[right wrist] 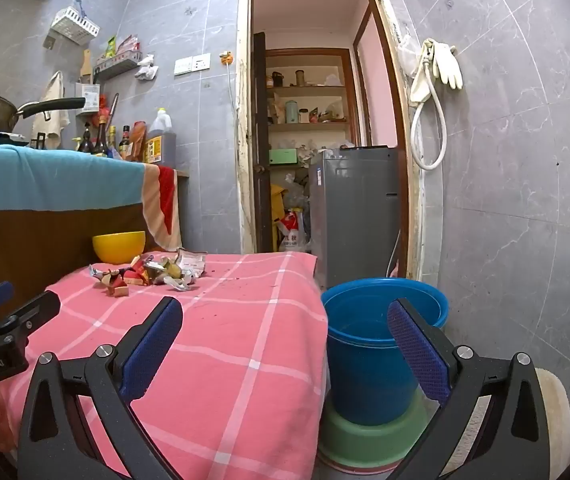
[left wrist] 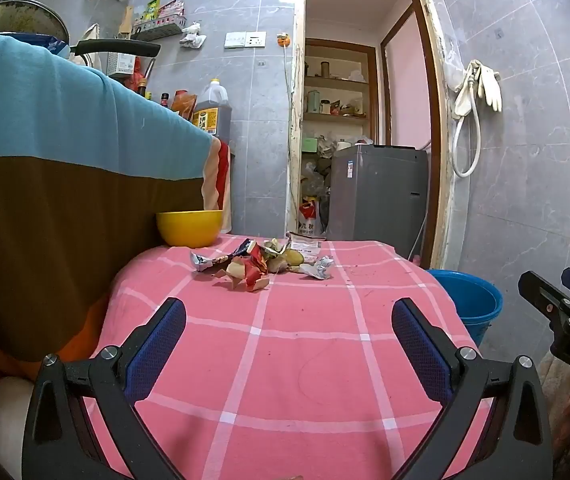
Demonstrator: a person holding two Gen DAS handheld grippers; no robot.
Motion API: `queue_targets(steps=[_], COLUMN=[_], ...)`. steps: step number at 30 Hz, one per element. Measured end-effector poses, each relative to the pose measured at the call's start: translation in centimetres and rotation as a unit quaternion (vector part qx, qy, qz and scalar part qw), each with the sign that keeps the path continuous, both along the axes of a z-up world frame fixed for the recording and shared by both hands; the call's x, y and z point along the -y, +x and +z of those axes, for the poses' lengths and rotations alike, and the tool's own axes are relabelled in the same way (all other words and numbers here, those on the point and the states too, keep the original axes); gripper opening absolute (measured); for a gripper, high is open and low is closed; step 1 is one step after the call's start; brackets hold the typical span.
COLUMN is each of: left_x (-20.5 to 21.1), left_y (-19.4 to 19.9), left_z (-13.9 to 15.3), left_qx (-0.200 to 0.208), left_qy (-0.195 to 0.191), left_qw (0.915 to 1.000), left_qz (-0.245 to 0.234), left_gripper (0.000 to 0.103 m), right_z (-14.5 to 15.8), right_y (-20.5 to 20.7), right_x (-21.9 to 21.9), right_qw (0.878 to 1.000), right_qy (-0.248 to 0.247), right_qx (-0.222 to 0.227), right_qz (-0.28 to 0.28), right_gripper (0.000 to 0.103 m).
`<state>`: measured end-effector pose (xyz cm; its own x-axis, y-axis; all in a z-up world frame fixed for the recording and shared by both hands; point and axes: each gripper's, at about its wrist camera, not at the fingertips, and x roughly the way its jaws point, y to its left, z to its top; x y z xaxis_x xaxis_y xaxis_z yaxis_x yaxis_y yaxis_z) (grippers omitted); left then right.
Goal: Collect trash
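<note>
Grey tiled walls all round, with a pink checked cloth [left wrist: 285, 360] over the table taking up most of both views. Going left to right: one yellow bowl [left wrist: 189, 227] sits at the far left corner of the cloth, up against a counter draped in a blue and brown cloth [left wrist: 65, 128]. Just right of the bowl is the one pile of trash [left wrist: 263, 266], maybe eight or so crumpled wrappers and scraps bunched together near the far edge, too tangled to count properly, with a flat white packet [left wrist: 305, 243] touching the back of the pile. Further right, off the table edge, there's one blue bucket [right wrist: 369, 344] standing on a green basin [right wrist: 365, 436], and nothing visible inside it from the right wrist view. Behind that, one open doorway with a grey washing machine [right wrist: 355, 208], and a pair of rubber gloves [right wrist: 443, 62] hanging on the wall. Two grippers total. The left gripper [left wrist: 289, 332] hovers over the near part of the cloth, jaws spread wide, holding nothing and well short of the trash. The right gripper [right wrist: 285, 332] is likewise spread wide and empty-handed, sitting over the table's right edge with one finger framed against the cloth and the other against the bucket.
</note>
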<state>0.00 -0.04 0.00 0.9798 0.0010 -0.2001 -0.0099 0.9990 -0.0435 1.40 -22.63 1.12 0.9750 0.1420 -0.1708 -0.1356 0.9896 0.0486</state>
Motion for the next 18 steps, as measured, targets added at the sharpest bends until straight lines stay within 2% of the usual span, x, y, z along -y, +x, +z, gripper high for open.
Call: queue_targets(steps=[18], left_x=[-0.03], left_y=[0.08], left_z=[0.10], left_qx=[-0.001], left_qy=[-0.002], left_qw=[1.0000], left_qz=[0.004], left_gripper=[0.101], right_z=[-0.15], right_y=[0.07], right_x=[-0.03], right_qw=[1.000], right_qy=[0.001], right_qx=[0.000], right_qz=[0.000], right_gripper=[0.103])
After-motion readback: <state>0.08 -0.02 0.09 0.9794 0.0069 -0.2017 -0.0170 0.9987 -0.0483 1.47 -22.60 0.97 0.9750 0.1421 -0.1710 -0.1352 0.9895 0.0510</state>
